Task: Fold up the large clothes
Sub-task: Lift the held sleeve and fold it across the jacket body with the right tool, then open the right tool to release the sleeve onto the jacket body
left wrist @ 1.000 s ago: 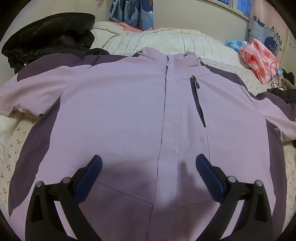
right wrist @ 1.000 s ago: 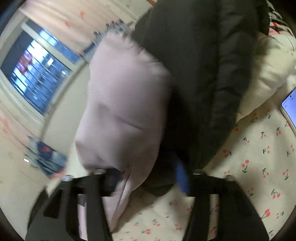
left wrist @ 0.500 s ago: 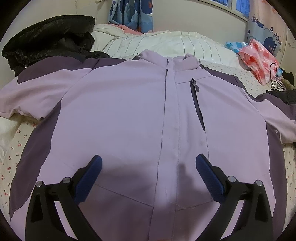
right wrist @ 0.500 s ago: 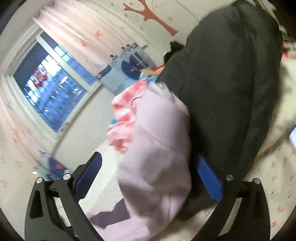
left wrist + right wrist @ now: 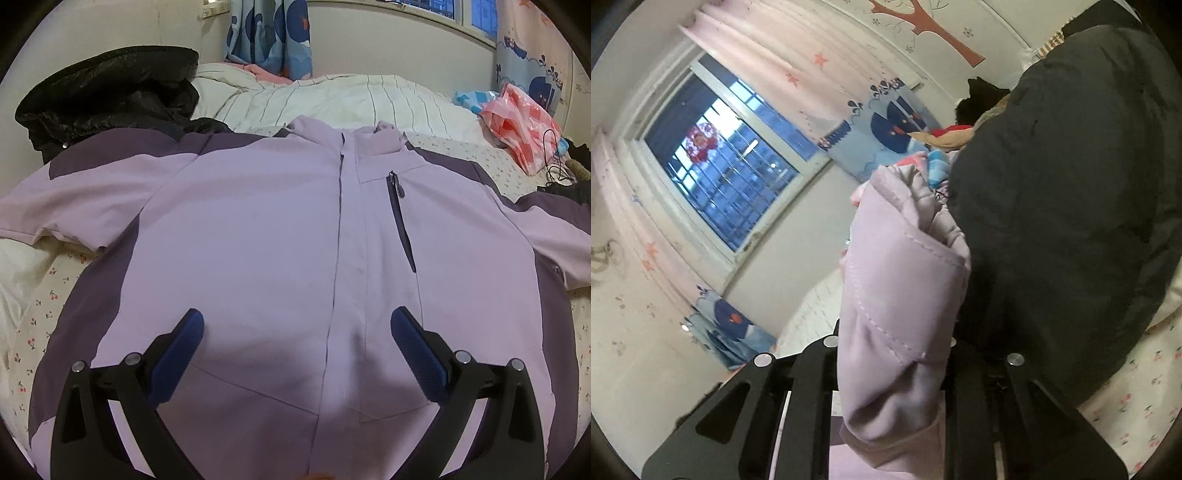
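Observation:
A large lilac jacket (image 5: 258, 240) with dark purple side panels lies flat and face up on the bed, zipper closed, sleeves spread to both sides. My left gripper (image 5: 295, 328) is open and empty, hovering above the jacket's lower front. In the right wrist view my right gripper (image 5: 894, 354) is shut on the lilac sleeve cuff (image 5: 897, 288) of the jacket and holds it raised. Its fingertips are hidden by the cloth.
A black puffer coat (image 5: 110, 96) lies at the bed's far left; another dark garment (image 5: 1071, 203) fills the right wrist view. A striped white duvet (image 5: 332, 99) lies behind the collar. A pink plastic bag (image 5: 521, 129) and cables sit far right. Cherry-print sheet (image 5: 33, 321).
My right gripper was open half a second ago and is now shut on the lilac cuff. The left gripper has drifted slightly back from the jacket and stays open.

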{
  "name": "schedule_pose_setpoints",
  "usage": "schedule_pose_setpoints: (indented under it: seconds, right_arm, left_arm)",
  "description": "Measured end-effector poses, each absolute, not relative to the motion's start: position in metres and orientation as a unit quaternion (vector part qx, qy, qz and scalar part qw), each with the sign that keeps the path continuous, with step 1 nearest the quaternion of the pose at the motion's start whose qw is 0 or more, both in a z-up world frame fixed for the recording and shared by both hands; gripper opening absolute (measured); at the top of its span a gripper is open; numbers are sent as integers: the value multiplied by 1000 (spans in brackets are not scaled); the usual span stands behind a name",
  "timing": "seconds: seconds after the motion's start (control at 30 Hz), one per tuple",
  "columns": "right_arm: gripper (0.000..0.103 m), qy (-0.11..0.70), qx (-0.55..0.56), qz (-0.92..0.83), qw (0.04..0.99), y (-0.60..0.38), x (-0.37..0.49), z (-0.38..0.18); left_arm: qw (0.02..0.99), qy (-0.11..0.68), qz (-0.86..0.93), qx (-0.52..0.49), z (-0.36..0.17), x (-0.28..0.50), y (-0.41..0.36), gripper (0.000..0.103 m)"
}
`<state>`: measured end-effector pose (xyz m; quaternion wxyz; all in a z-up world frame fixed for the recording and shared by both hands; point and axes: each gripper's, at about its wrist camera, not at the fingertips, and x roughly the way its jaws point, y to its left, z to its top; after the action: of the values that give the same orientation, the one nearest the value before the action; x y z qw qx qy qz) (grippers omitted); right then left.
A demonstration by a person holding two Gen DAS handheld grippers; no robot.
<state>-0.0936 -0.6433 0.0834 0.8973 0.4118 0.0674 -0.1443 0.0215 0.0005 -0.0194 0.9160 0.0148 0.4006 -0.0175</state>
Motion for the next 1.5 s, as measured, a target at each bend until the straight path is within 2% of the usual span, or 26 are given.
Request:
schedule_pose_setpoints:
  seconds: [0.23, 0.5, 0.9, 1.23, 1.5]
  right_arm:
    - [17, 38, 445, -91, 890, -620, -92, 96]
    - [17, 33, 435, -18, 900, -570, -62, 138]
    - [17, 81, 374, 104, 918, -396, 20, 183]
    - [17, 152, 335, 181, 912, -221, 84, 157]
    - [17, 238, 288, 199, 906, -87, 127, 86]
  left_arm:
    - [919, 393, -18, 7, -9, 15, 7, 98]
    - [924, 383, -20, 6, 0, 6, 19, 98]
    - [928, 372, -1, -22, 17, -8, 65, 98]
    - [927, 367, 56, -61, 27, -16, 143, 98]
    - [918, 367, 110, -101, 29, -19, 203, 98]
